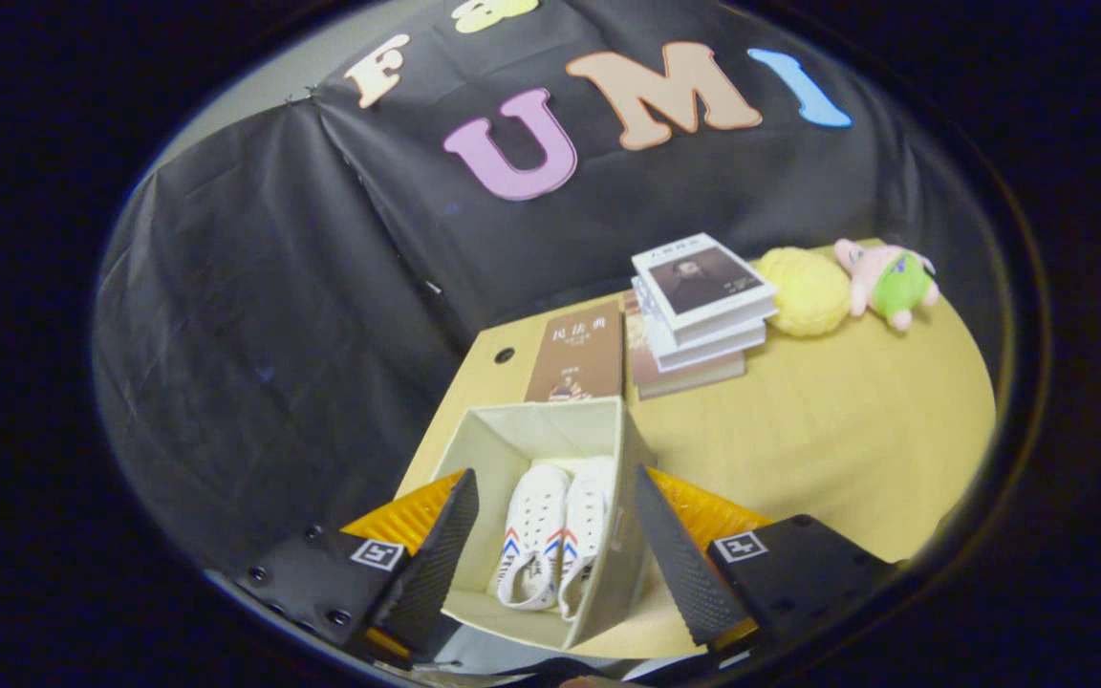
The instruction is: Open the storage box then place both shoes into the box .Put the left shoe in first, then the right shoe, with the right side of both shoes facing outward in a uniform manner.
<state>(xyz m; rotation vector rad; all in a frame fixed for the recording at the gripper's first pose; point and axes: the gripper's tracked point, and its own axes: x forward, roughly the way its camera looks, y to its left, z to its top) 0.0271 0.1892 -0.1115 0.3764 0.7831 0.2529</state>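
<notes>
Storage box (512, 435) open, both white sneakers (550, 540) inside.
Gripper (550, 559) fingers spread wide, empty, straddling the box near the table's (828, 440) front edge.

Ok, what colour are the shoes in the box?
White shoes with red and blue side stripes, seen in the gripper view, between the open tool's fingers.

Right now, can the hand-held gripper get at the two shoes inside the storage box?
Probably yes: the storage box is open, both white shoes lie uncovered, and the open hand-held gripper hangs directly above them.

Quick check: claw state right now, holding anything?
Claw: open, holding nothing; its fingers straddle the open box with both shoes inside.
</notes>
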